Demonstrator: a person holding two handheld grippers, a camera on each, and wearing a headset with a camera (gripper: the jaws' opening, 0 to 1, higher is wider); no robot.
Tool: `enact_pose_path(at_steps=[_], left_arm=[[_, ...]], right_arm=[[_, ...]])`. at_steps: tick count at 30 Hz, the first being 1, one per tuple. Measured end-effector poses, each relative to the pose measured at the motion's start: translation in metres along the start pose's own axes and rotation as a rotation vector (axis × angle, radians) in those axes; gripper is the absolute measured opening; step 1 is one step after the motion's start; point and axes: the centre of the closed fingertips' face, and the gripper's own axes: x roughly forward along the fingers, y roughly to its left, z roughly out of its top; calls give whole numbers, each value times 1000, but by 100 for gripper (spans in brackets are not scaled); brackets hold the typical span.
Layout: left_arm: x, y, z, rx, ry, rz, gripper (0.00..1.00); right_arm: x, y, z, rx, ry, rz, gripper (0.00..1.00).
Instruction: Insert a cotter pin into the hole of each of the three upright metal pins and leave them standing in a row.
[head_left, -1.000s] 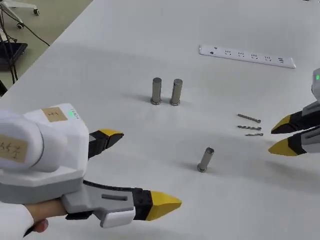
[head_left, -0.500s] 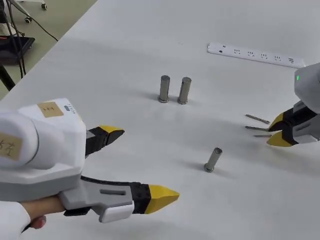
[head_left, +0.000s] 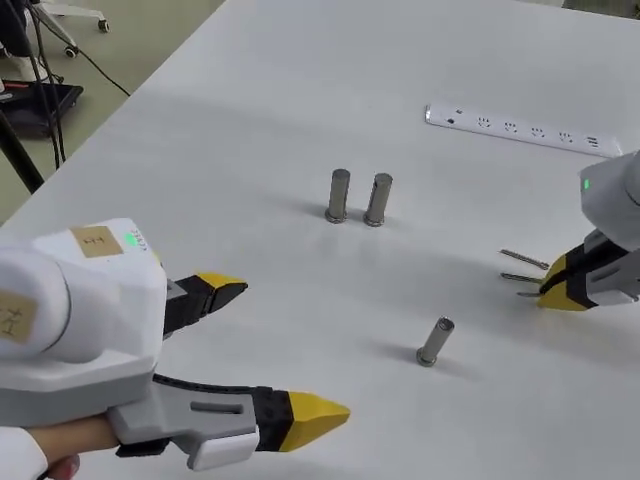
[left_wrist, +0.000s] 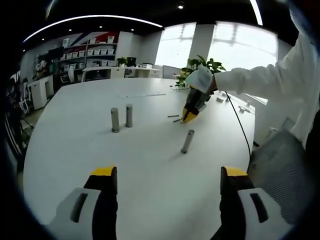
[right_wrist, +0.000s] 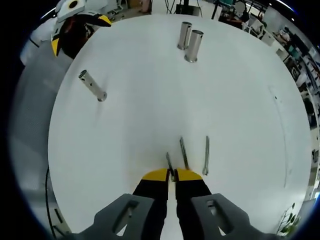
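White round table (head_left: 250, 120), office shelves (left_wrist: 95, 50) behind | left gripper (left_wrist: 168, 172) spread | right gripper (right_wrist: 173, 175) pinching cotter pin (right_wrist: 169, 162)

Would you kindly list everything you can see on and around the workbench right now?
table: one, white, under everything.
metal pins: three, grey; two side by side mid-table, one alone nearer the person.
cotter pins: three, grey, side by side at the table's right.
power strip: one, white, far right of the table.
potted plant: one, green, beyond the table.
left gripper: one, white, yellow-tipped fingers, open, low left.
right gripper: one, same colours, shut on one cotter pin.
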Motion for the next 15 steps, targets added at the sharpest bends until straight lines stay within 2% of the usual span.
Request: enact_pose_path(at_steps=[6, 11, 15], left_arm=[[2, 0, 1, 8, 15, 2, 81], [4, 0, 6, 4, 2, 3, 80], [5, -2, 5, -10, 5, -2, 77]], right_arm=[[1, 1, -2, -22, 2, 1, 0], [1, 2, -2, -57, 16, -7, 0], [1, 1, -2, 2, 20, 0, 0]])
